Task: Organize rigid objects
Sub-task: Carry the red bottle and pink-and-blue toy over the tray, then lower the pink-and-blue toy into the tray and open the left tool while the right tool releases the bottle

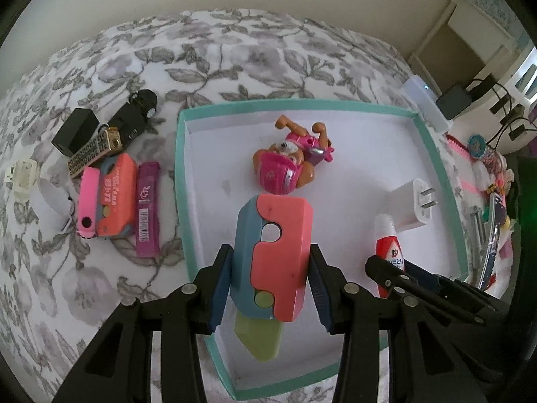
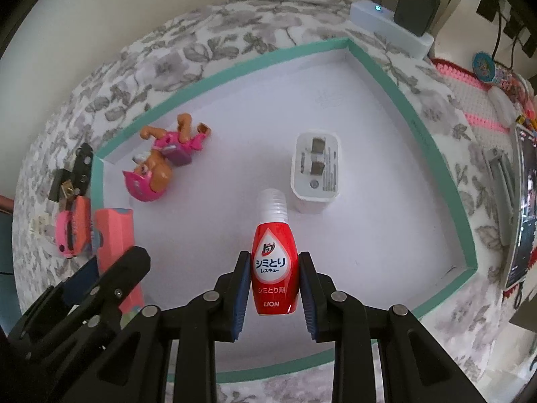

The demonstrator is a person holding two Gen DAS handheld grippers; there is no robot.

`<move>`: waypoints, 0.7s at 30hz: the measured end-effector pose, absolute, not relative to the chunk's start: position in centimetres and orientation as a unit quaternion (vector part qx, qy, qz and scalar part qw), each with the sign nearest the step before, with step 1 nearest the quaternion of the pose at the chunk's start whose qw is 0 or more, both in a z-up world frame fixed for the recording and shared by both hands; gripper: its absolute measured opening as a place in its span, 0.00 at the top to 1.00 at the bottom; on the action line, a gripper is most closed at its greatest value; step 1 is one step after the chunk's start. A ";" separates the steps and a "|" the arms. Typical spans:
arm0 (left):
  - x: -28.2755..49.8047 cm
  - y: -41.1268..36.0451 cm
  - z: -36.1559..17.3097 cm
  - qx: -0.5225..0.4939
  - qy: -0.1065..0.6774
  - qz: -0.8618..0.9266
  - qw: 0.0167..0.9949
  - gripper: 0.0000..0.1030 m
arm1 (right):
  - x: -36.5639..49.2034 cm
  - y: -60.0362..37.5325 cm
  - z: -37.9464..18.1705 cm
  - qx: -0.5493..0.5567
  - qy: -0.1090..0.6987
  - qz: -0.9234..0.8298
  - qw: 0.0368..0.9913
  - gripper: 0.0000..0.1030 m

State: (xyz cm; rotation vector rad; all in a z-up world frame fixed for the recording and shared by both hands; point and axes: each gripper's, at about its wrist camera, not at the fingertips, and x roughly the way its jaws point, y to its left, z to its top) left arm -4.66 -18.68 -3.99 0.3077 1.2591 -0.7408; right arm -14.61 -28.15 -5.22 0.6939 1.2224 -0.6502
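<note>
Toy knife (image 1: 272, 258) + bottle (image 2: 276, 262) (both gripped)

There was one box (image 1: 179, 154) holding one toy dog (image 1: 288, 164), one charger (image 1: 411, 206), one red bottle (image 2: 276, 262) and one coral toy knife (image 1: 275, 255); a second knife (image 1: 115, 198) lay outside, beside two grippers.

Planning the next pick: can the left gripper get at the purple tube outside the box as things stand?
Probably not yet. The left gripper is shut on the pink and blue toy knife over the box. The purple tube lies uncovered on the bedspread, but tight against an orange case.
</note>
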 end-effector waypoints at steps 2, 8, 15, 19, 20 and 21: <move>-4.7 -18.8 -4.4 0.146 0.574 -0.335 0.733 0.55 | -14.7 -28.2 -5.8 0.316 0.558 -0.293 0.709 0.71; -4.5 -18.8 -5.2 0.149 0.581 -0.332 0.728 0.55 | -14.7 -28.1 -6.1 0.310 0.561 -0.294 0.709 0.71; -4.6 -18.9 -5.4 0.153 0.582 -0.331 0.727 0.56 | -14.2 -28.0 -6.2 0.312 0.563 -0.295 0.707 0.69; -4.6 -19.1 -4.6 0.153 0.571 -0.339 0.732 0.56 | -14.3 -28.3 -6.1 0.317 0.565 -0.292 0.703 0.69; -4.6 -19.1 -4.4 0.153 0.567 -0.340 0.734 0.56 | -14.3 -28.4 -6.0 0.318 0.565 -0.292 0.703 0.69; -4.6 -19.0 -4.2 0.154 0.565 -0.341 0.736 0.56 | -14.3 -28.4 -5.8 0.318 0.564 -0.293 0.704 0.69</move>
